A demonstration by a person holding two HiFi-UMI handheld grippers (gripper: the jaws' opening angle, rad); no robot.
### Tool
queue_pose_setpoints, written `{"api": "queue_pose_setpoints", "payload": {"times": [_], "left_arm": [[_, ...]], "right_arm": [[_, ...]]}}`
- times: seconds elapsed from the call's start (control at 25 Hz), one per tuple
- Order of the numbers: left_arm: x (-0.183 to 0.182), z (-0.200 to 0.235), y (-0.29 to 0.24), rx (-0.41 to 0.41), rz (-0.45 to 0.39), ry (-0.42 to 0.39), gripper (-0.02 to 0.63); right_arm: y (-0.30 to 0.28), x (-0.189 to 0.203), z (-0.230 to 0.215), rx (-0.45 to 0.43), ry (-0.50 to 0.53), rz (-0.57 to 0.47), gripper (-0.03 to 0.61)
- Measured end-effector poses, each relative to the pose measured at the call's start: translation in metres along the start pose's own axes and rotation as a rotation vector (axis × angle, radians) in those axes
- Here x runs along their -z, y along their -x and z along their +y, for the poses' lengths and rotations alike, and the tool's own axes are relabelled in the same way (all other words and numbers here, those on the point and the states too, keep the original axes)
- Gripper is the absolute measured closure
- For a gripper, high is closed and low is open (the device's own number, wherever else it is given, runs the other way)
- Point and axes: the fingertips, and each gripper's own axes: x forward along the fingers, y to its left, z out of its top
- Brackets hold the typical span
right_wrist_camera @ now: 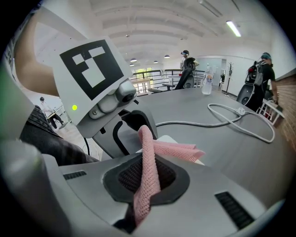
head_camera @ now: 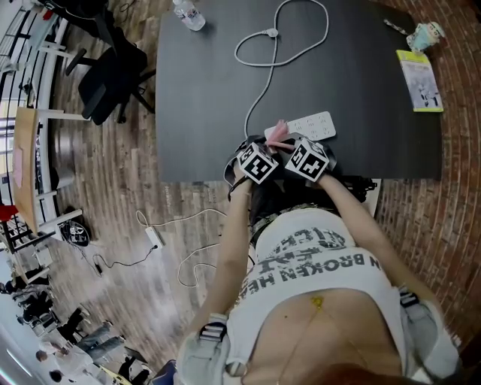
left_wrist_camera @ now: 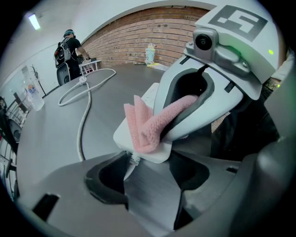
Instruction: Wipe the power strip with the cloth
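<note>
While R gripper (head_camera: 291,144) pinches cloth (left_wrist_camera: 143,125) on power strip (head_camera: 312,125), L gripper (left_wrist_camera: 148,178) jaws spread; table (head_camera: 203,98), brick wall (left_wrist_camera: 152,30).

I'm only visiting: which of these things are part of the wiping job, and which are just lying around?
In the job: power strip with its cord; pink cloth, pinched in the right gripper; left gripper, fingers apart at the strip's end.
Lying about: water bottle, booklet, cup, office chair.

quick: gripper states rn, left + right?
Left gripper: open, holding nothing; the power strip lies just ahead of its jaws.
Right gripper: closed, holding the pink cloth.
</note>
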Motion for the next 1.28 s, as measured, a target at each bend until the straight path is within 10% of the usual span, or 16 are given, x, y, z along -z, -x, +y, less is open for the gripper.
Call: {"api": "queue_pose_setpoints", "payload": {"times": [1.28], "left_arm": [[-0.004,-0.003,0.001,0.013,0.004,0.002,0.342]], "right_arm": [[0.038,0.041,-0.044,0.128,-0.162,-0.013,0.561]]}}
